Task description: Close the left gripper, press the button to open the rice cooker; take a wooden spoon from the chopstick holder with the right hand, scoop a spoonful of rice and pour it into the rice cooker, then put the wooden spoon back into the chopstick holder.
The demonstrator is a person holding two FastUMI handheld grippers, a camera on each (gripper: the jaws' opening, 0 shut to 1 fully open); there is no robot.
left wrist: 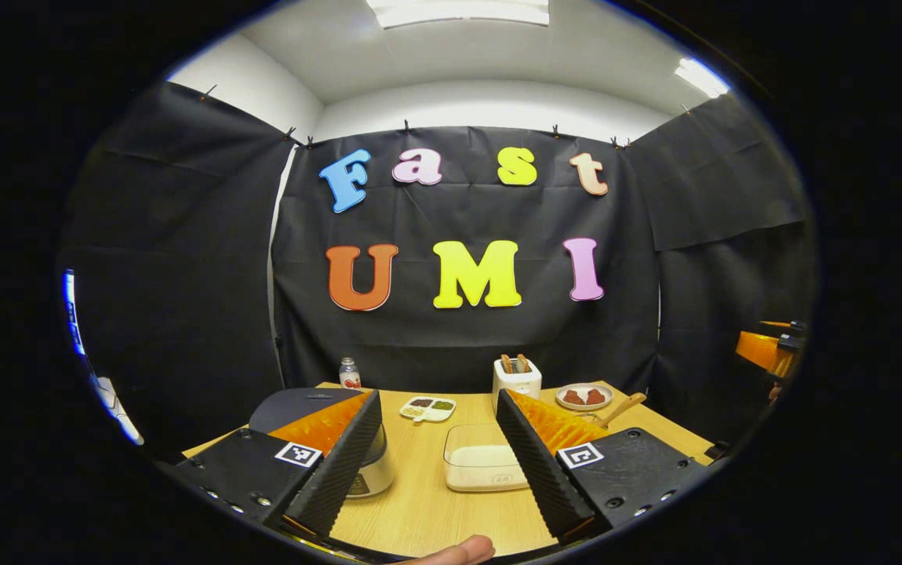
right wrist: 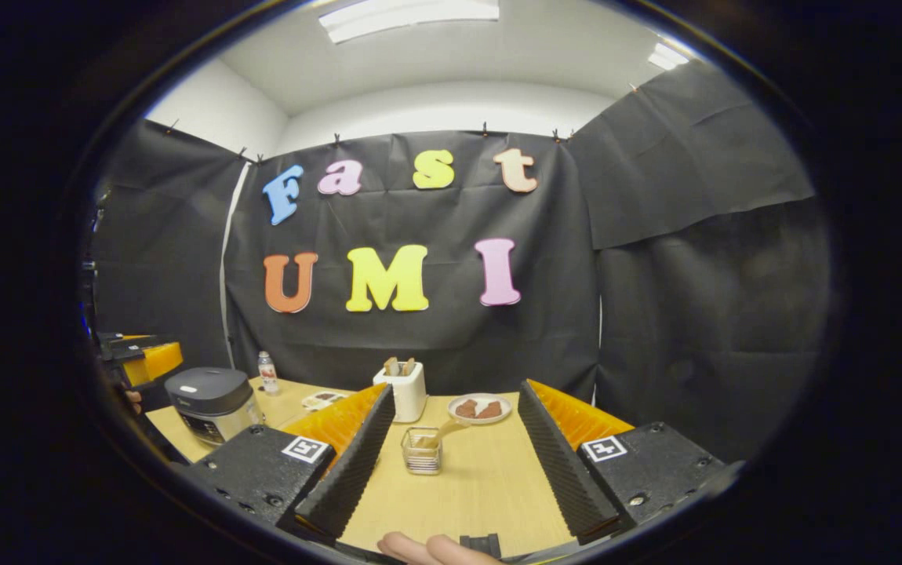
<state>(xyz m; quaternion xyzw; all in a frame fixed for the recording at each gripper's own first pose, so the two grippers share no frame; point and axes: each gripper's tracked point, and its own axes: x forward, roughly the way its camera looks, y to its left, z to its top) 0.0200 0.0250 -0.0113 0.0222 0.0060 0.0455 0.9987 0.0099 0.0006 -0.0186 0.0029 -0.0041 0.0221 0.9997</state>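
Both grippers hung above the table (right wrist: 482,479) with fingers wide apart, holding nothing. The left gripper (left wrist: 439,459) faced the rice box (left wrist: 485,463), with the closed cooker (right wrist: 212,402) at the left. The right gripper (right wrist: 455,463) faced the holder (right wrist: 422,450) with the spoon (right wrist: 451,428) nearby.

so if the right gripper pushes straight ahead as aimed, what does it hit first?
Probably the clear chopstick holder, standing on the table between the open right gripper fingers' line; the plate lies beyond. Depth is uncertain.
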